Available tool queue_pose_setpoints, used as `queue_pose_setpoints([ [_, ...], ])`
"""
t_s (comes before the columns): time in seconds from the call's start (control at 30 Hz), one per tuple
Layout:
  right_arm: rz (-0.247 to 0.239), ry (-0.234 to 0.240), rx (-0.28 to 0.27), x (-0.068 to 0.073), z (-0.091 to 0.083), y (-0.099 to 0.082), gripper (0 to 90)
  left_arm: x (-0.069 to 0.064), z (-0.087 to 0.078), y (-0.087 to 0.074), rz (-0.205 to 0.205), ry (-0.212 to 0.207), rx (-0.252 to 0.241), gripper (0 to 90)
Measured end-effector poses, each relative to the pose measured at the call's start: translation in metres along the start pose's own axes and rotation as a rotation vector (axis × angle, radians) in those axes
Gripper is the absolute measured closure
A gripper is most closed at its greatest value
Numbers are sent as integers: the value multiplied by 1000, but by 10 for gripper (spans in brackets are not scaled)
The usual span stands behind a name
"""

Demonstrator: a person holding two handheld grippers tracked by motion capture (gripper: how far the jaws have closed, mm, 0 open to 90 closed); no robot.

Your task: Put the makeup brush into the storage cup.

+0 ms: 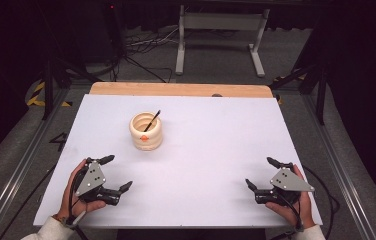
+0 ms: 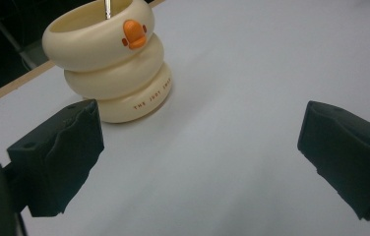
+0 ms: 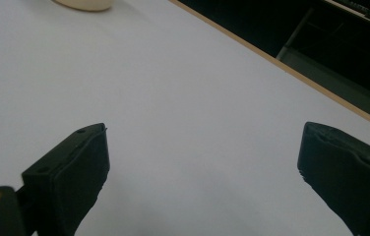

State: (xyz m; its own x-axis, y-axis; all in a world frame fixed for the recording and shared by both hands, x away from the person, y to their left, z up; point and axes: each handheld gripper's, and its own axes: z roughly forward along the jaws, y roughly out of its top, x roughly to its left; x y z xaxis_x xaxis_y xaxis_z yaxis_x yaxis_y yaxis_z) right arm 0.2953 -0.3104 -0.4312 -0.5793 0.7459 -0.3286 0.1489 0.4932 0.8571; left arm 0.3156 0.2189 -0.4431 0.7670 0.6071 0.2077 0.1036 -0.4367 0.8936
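A white worktop (image 1: 201,150) takes up the middle of the high view, with a strip of bare wood along its far edge. Left of centre, toward the upper part of the sheet, stands a cream cup (image 1: 146,131) shaped like three stacked rings, with an orange beak mark on its top ring. A thin dark stick (image 1: 152,120) leans inside it, its end poking out past the rim to the upper right.

At lower left a hand holds the left claw (image 1: 118,172), jaws spread wide with nothing between them. At lower right the other hand holds the right claw (image 1: 262,173), also spread and empty. Both rest low on the worktop, well apart from each other.

In the left gripper view the cup (image 2: 109,64) sits at upper left, near the left jaw; small lettering runs round its bottom ring. In the right gripper view the cup's base (image 3: 82,4) shows at the top left edge.
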Motion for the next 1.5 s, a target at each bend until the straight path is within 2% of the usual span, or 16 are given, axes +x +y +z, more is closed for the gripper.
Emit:
queue_pose_setpoints([
  [0.27,4,3,-26,3,-1,3,24,2,-4,0,-25,-4,-33,26],
  [0.7,10,-12,-51,1,-3,3,14,1,-6,1,-18,0,-40,28],
  [1.5,8,2,-35,1,-2,1,13,4,-2,1,-27,-5,-40,31],
])
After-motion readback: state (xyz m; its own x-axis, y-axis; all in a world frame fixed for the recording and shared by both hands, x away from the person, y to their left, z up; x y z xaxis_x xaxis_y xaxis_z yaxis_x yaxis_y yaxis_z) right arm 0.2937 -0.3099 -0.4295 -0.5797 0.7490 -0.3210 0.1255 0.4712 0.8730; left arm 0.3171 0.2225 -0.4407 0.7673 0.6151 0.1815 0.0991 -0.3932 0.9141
